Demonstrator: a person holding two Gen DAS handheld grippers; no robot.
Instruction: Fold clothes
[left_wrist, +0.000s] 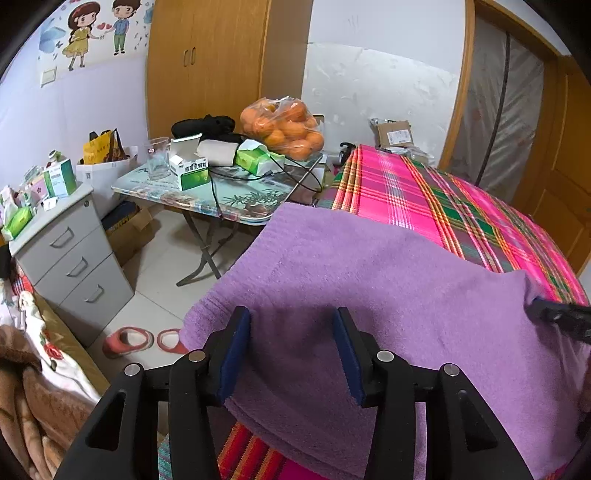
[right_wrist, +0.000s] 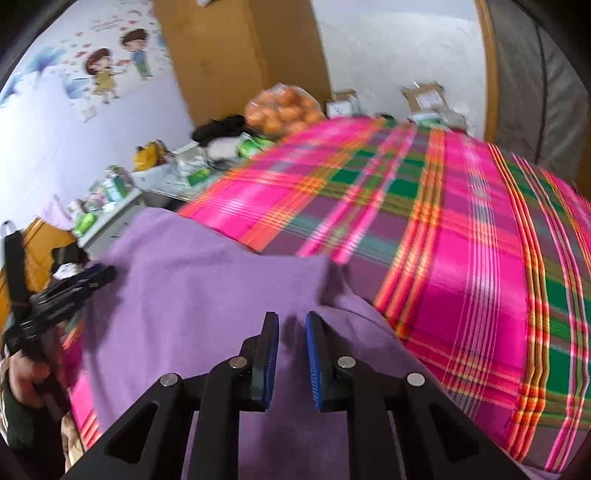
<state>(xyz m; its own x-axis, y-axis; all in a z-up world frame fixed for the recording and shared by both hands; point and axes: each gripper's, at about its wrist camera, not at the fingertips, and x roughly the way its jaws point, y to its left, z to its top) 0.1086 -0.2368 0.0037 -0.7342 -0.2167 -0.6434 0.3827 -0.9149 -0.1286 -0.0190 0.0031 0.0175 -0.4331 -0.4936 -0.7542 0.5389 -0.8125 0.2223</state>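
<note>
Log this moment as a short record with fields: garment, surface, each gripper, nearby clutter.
garment: purple towel, spread on the bed, near edge hanging off
surface: pink plaid bedspread
left gripper: jaws apart, towel between them, pads not pressing
right gripper: jaws narrow, towel fabric between the pads; grip unclear
folding table: beside the bed, holding a bag of oranges, boxes, a clear cup
floor: red slippers

My left gripper and right gripper are both matte black plastic, each with two fingers faced with dark blue ribbed pads on their inner sides. Round silver screws sit behind the pads, ahead of triangular cut-outs.
</note>
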